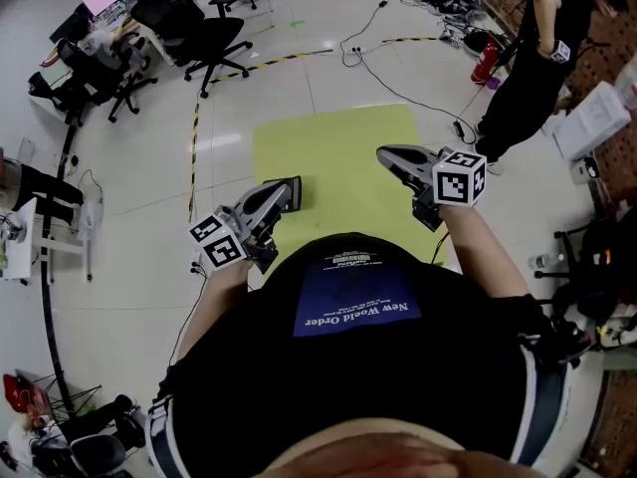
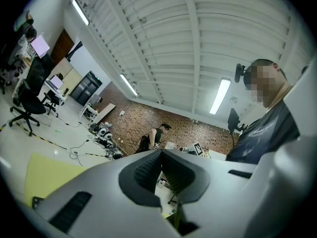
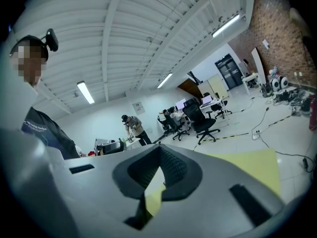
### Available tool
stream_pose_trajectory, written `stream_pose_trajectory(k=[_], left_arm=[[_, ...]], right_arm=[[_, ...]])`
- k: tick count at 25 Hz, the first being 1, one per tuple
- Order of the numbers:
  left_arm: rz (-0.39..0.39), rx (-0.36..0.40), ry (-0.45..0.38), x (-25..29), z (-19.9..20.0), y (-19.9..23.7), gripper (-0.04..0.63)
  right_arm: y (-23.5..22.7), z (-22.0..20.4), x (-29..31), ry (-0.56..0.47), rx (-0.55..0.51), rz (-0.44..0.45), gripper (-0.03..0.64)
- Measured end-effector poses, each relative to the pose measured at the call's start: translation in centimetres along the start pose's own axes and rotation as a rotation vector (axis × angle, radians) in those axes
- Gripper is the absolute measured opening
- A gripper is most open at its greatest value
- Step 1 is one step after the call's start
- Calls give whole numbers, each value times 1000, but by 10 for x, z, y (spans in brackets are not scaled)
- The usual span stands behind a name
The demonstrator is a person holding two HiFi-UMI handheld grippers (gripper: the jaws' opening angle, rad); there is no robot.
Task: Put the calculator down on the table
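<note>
A small dark flat calculator [image 1: 293, 193] lies on the yellow-green table top [image 1: 333, 142], right at the tip of my left gripper [image 1: 277, 195]. In the left gripper view only a dark corner of the calculator [image 2: 36, 201] shows at the lower left, on the yellow surface [image 2: 47, 175]. My left gripper [image 2: 161, 153] is shut, its ribbed pads meeting with nothing between them. Over the table's right side my right gripper [image 1: 388, 154] is held level. Seen from its own camera, the right gripper [image 3: 159, 150] is shut and empty.
Black office chairs [image 1: 194, 28] and desks stand at the far left. Cables [image 1: 383, 58] and black-yellow floor tape [image 1: 269, 63] run across the pale floor. A person in black [image 1: 532, 68] stands at the far right, next to a red extinguisher [image 1: 485, 63].
</note>
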State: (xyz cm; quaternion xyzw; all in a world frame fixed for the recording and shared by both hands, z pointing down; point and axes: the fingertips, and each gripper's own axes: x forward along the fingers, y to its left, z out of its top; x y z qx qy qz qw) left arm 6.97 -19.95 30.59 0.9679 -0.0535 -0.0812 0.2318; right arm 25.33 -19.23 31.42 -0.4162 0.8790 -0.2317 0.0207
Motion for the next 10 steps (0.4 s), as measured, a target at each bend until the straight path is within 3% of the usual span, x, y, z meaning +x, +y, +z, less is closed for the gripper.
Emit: stream_pose_trajectory(k=[10], left_arm=[[4, -5, 1, 1, 1, -6, 8]], right_arm=[[7, 1, -1, 11, -5, 21, -15]])
